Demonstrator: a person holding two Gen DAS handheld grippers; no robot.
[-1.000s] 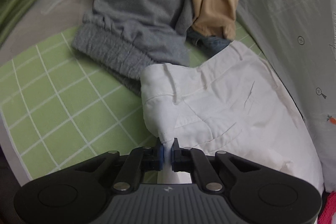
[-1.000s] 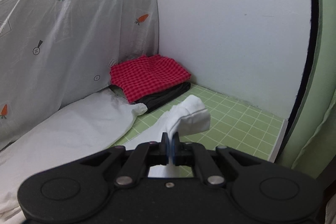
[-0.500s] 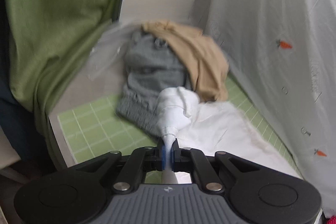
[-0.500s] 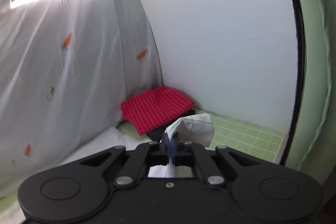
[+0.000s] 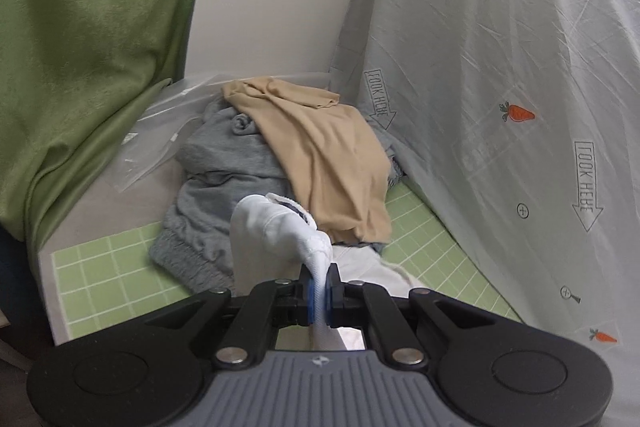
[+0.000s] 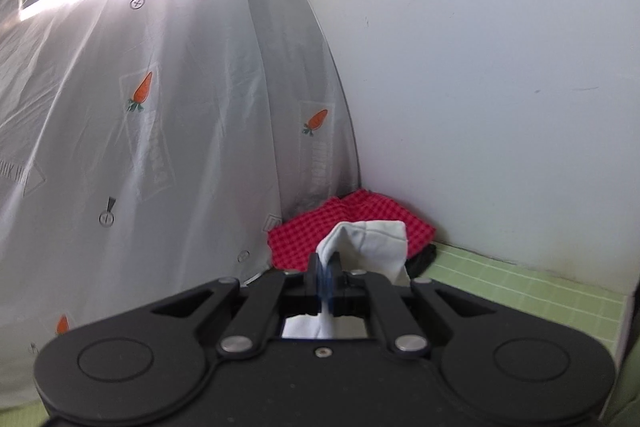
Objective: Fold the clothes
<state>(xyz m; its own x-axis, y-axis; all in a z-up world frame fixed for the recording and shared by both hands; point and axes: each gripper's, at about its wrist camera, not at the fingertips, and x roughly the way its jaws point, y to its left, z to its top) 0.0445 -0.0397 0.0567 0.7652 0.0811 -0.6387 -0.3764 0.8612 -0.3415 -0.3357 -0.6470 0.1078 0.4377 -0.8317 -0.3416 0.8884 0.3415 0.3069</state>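
Both hand-held grippers clamp the white garment point(image 5: 276, 231): the left hand-held gripper point(image 5: 319, 293) lifts one bunched end in front of the grey-and-tan clothes pile point(image 5: 280, 163), the right hand-held gripper point(image 6: 327, 277) another end before the red checked cloth point(image 6: 320, 227)

Left wrist view looks along its gripper point(image 5: 319, 290) toward the clothes pile point(image 5: 280, 163) in one corner, right wrist view toward the red cloth point(image 6: 320, 227) in another; both share the carrot-print sheet point(image 5: 500, 87).
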